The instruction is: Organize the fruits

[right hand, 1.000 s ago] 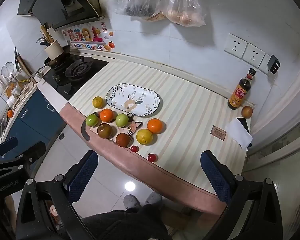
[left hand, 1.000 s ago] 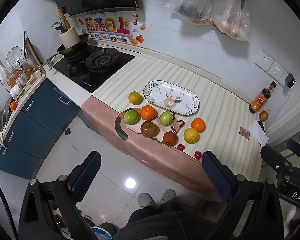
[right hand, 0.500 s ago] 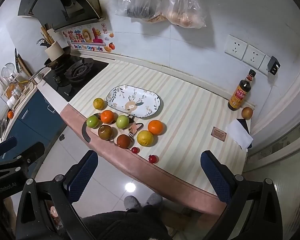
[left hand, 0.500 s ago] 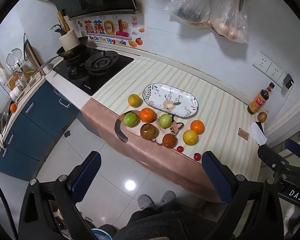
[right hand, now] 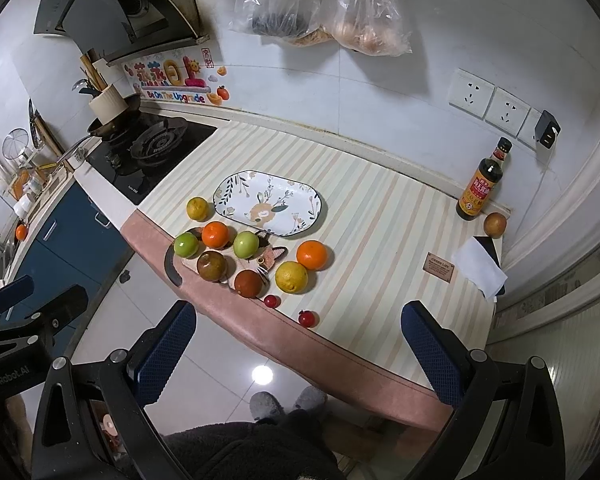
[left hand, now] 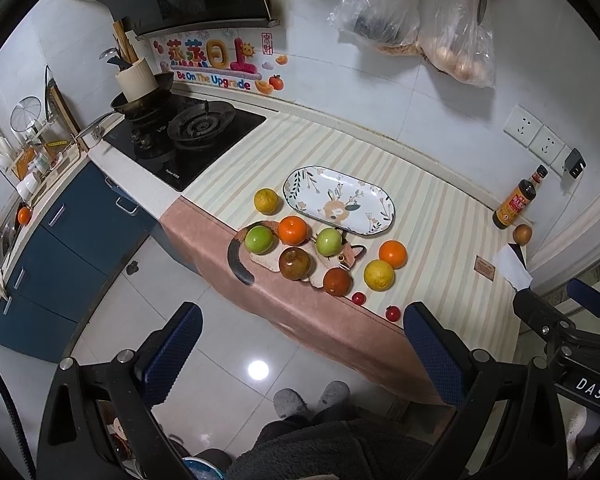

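Note:
Several fruits lie near the counter's front edge: two green apples [left hand: 259, 239] [right hand: 245, 244], oranges [left hand: 294, 230] [right hand: 312, 255], a yellow citrus [right hand: 291, 277], dark red-brown fruits [left hand: 295, 263] [right hand: 247, 283] and two small red tomatoes [right hand: 308, 318]. Some rest on a cat-shaped mat [left hand: 268, 260]. An empty patterned oval plate [left hand: 338, 201] [right hand: 267, 203] lies behind them. My left gripper [left hand: 302, 342] and right gripper [right hand: 298, 340] are both open and empty, held high above the floor in front of the counter.
A gas stove [left hand: 188, 136] with a pan is at the left. A sauce bottle [right hand: 482, 184], a brown fruit [right hand: 495, 225] and a paper slip [right hand: 480, 270] stand at the counter's right end. Bags hang on the wall [left hand: 420, 32]. Blue cabinets [left hand: 72, 236] are at the left.
Both views have drifted slightly closer to the counter. The fruits and plate have not moved. Both grippers stay open.

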Action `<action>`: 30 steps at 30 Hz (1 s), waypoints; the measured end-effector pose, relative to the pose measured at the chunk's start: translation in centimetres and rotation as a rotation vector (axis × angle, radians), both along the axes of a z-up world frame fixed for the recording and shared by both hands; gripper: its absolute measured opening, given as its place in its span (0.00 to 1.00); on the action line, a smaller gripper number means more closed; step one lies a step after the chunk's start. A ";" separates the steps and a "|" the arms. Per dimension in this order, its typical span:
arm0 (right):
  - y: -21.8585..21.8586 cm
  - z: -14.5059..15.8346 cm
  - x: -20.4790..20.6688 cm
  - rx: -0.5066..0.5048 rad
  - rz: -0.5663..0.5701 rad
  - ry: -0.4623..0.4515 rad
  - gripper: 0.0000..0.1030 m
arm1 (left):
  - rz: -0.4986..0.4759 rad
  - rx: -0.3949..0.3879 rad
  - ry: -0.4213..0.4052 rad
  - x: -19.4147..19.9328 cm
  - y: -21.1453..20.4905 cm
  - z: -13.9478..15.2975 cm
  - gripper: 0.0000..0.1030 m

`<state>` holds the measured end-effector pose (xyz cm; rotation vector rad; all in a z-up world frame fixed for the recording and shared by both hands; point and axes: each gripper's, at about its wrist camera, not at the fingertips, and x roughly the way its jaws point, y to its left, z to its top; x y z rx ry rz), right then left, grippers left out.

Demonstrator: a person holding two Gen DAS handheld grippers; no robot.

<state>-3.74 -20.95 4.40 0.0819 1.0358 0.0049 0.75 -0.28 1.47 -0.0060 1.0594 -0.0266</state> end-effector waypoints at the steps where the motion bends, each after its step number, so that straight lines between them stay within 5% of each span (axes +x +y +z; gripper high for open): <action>1: 0.0 0.0 0.0 0.000 0.000 0.001 1.00 | 0.000 -0.002 0.001 0.0 0.0 0.0 1.00; 30: -0.6 -0.1 0.3 0.014 -0.006 0.005 1.00 | 0.004 -0.006 -0.013 0.5 -0.2 0.0 1.00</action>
